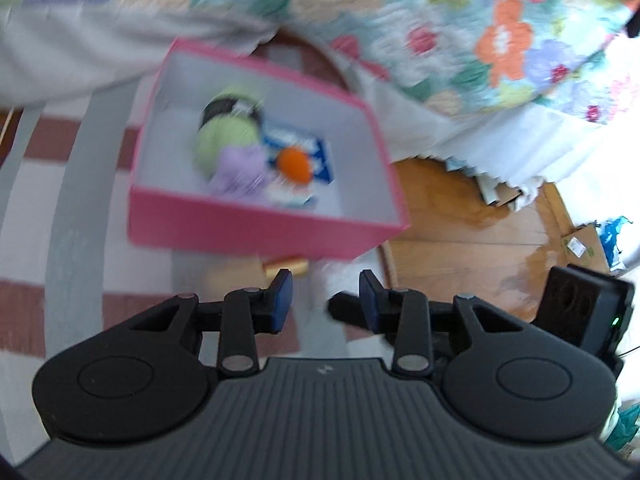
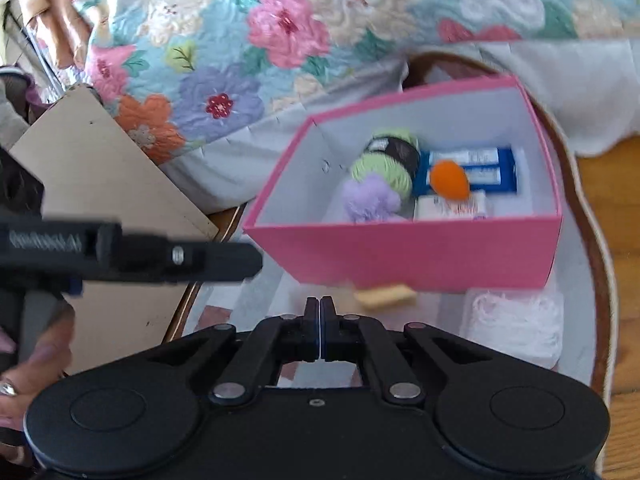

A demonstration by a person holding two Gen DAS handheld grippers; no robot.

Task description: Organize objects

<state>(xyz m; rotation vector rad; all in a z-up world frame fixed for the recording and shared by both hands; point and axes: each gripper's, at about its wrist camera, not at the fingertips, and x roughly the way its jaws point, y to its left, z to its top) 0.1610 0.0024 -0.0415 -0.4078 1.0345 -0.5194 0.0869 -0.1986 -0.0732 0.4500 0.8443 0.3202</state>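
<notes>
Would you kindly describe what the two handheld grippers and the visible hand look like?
Both the left gripper and right gripper are matte black, with two round lobes, silver pivot pins, linkage bars and blue pads. The left one's body is ribbed grey, and a small green light glows on a black module beside it. The hand wears a silver ring.

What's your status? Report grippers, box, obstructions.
Left gripper empty, pads apart. Right gripper shut, empty. Pink box open, holding yarn, orange ball, packets. Small tan piece and white bundle outside, near its front wall.
</notes>
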